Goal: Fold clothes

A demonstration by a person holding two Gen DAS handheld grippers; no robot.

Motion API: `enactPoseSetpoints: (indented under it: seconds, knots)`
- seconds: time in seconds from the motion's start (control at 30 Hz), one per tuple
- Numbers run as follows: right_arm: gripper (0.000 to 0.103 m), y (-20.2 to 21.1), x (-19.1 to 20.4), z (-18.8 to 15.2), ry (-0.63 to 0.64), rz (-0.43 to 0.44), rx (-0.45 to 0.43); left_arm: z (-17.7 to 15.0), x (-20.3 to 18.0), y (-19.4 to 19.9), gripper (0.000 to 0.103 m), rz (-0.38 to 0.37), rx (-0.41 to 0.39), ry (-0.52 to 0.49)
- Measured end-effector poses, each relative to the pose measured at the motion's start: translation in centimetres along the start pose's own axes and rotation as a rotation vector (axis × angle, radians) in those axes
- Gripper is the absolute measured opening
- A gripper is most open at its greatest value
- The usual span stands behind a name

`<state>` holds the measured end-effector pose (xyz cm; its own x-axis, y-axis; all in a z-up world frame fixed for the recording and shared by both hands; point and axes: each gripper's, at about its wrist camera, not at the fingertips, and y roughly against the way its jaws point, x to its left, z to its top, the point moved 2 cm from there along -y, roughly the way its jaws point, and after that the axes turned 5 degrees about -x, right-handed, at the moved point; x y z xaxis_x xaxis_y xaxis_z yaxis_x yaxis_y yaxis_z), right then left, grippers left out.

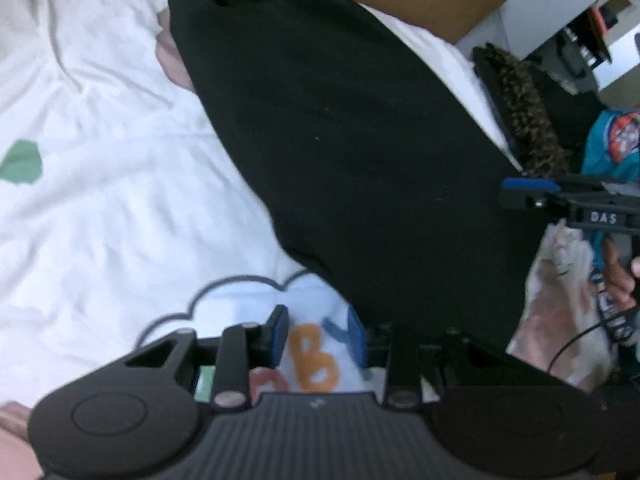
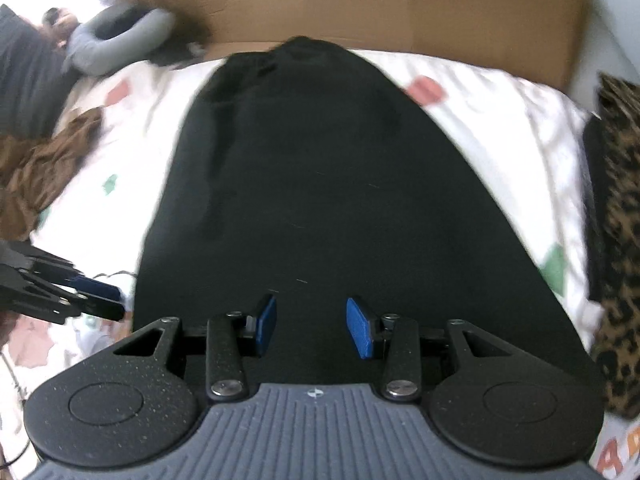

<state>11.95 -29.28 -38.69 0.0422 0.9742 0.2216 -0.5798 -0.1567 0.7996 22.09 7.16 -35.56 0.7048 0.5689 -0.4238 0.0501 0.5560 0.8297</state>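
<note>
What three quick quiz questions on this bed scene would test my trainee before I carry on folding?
1. True or false: the right claw is clamped on the black garment.
2. What lies under the left claw? A) white printed sheet B) leopard-print fabric C) cardboard
3. Fill in: beyond the garment's far end stands a sheet of ____.

Key: 1 false, its pads stand apart above the cloth; 2 A; 3 cardboard.
</note>
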Motion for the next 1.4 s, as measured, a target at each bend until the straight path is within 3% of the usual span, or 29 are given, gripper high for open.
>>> enactPoseSetpoints:
  seconds: [0.1,0.37,0.6,0.7,0.9,1.0,1.1,1.4]
  knots:
    - [0.046,-0.2,2.0,0.5,0.033,0.039,0.013,0.8,2.4,-0.4,0.034,-0.071,-0.011,0.102]
    - [0.046,-0.6,6.2,-0.8,0.119,0.154,0.094,0.5,4.6,-2.5,0.038,-0.238,0.01,0.394]
    - [0.046,-1.2,7.5,-2.0,0.142,0.199,0.124,-1.1,6.5,-4.2,0.051,-0.264,0.017,0.579]
    - [0.046,-1.7,7.6,-2.4,0.123,0.218,0.139,-1.7,6.4,-4.3,0.052,-0.275,0.005,0.633]
    - [0.046,-1.8,8.6,-3.3,0.155,0.253,0.154,-3.5,6.6,-5.4,0.049,-0.382,-0.021,0.813]
    - [0.046,-1.9,9.0,-3.5,0.167,0.262,0.154,-3.6,6.4,-5.1,0.033,-0.391,-0.058,0.825]
    - [0.046,-2.1,9.2,-3.5,0.168,0.274,0.155,-3.7,6.2,-3.9,0.027,-0.41,-0.087,0.83]
    - [0.05,-2.2,10.1,-3.3,0.184,0.268,0.153,-2.0,4.4,-3.1,0.026,-0.462,-0.103,0.797]
